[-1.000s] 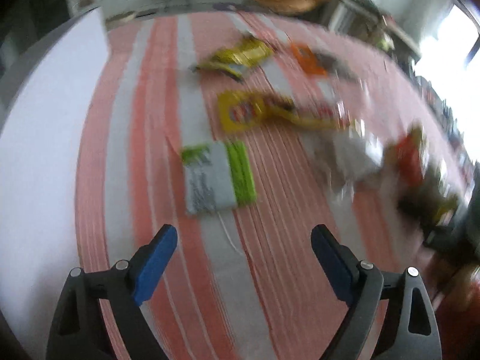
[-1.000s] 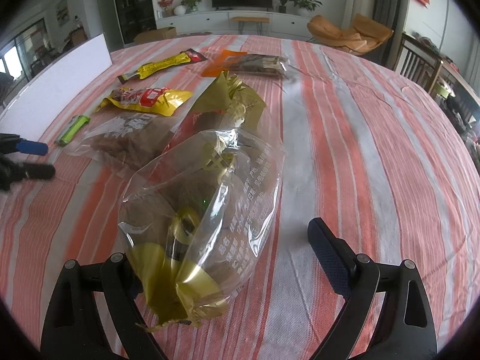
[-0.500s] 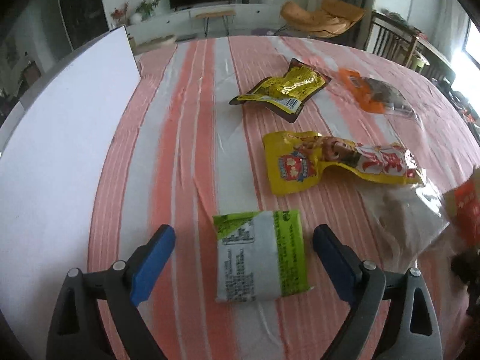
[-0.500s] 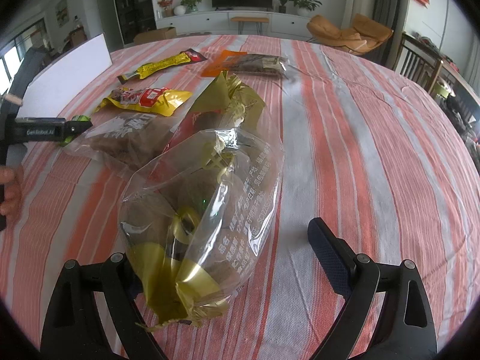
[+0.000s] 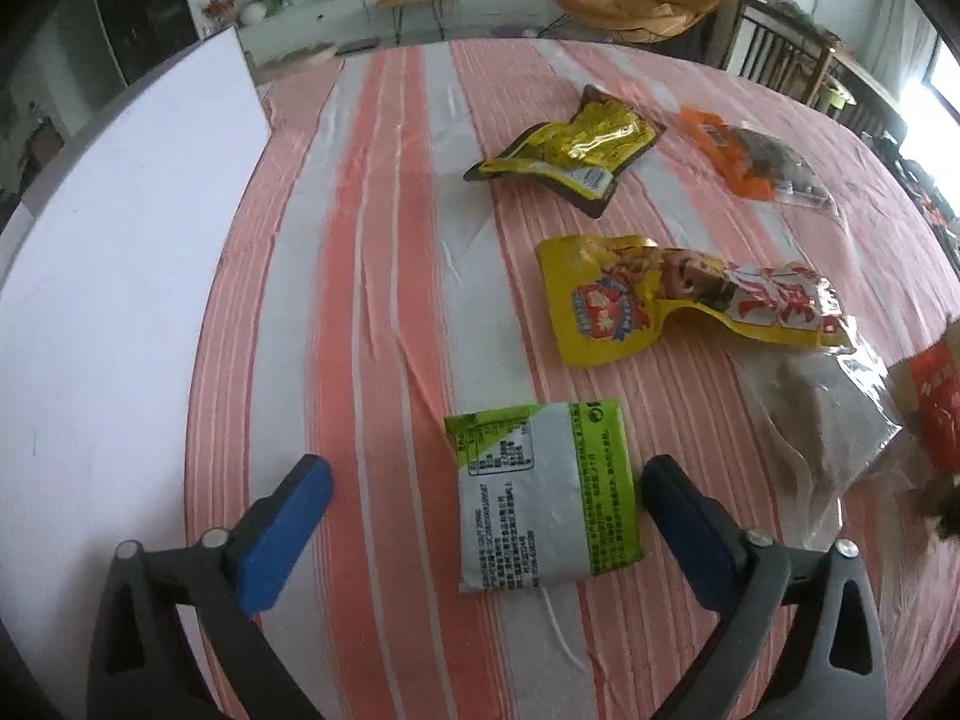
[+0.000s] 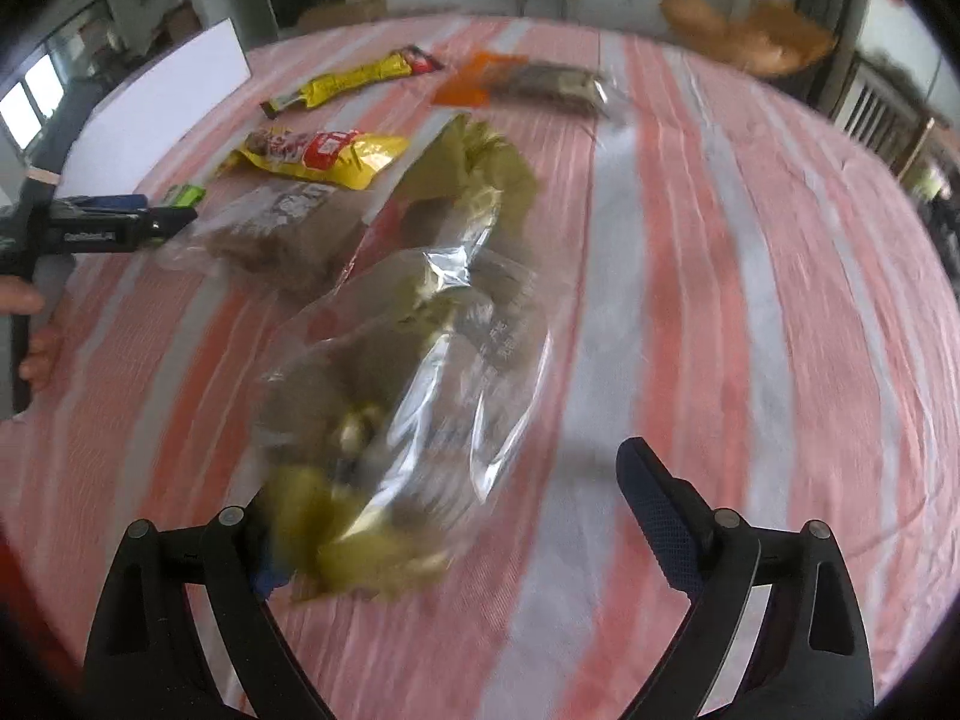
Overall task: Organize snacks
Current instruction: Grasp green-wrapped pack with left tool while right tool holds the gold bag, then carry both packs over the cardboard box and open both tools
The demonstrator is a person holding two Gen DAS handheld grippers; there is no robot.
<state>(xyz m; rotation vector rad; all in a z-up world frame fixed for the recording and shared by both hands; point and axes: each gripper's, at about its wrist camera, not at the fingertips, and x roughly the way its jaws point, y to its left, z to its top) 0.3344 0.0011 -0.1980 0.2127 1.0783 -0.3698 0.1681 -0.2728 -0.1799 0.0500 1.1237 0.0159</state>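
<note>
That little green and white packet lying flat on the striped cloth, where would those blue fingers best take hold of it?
Probably across its two long side edges, coming down from above. The green and white packet lies flat and puffy on the striped tablecloth, its length running away from the open left gripper, whose fingers already straddle it. Nothing crowds its sides.

The left gripper (image 5: 486,501) has swung in over the green-and-white packet (image 5: 543,501), which now sits between its wide-apart jaws. From the right wrist it now pokes in beside the clear bag (image 6: 408,396), and that view's gone blurry.
</note>
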